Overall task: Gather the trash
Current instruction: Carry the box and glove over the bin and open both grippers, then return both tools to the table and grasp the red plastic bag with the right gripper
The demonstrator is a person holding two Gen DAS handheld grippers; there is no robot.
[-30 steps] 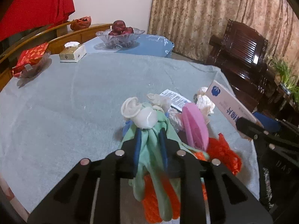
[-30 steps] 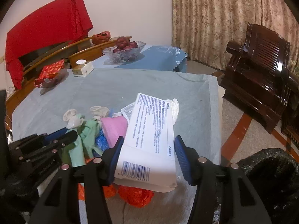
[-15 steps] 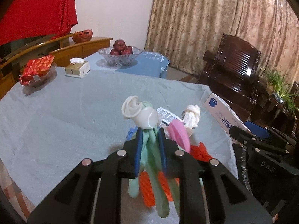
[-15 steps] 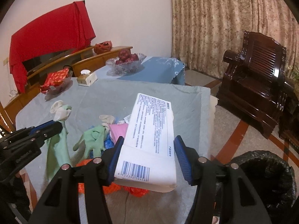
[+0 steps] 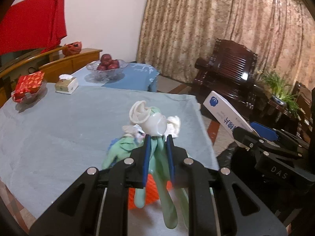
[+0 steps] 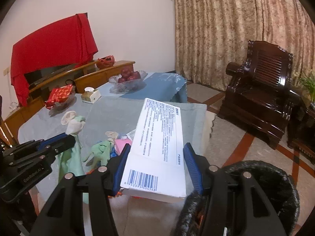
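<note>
White wall, patterned beige curtains, dark wooden armchair, red-banded tile floor

The print on the box was too small to read, and the left gripper view showed only its thin side. The bin was cut by the lower edge and partly hidden behind the right gripper. The glove covered most of the orange net. The pile was hidden behind the box.
</note>
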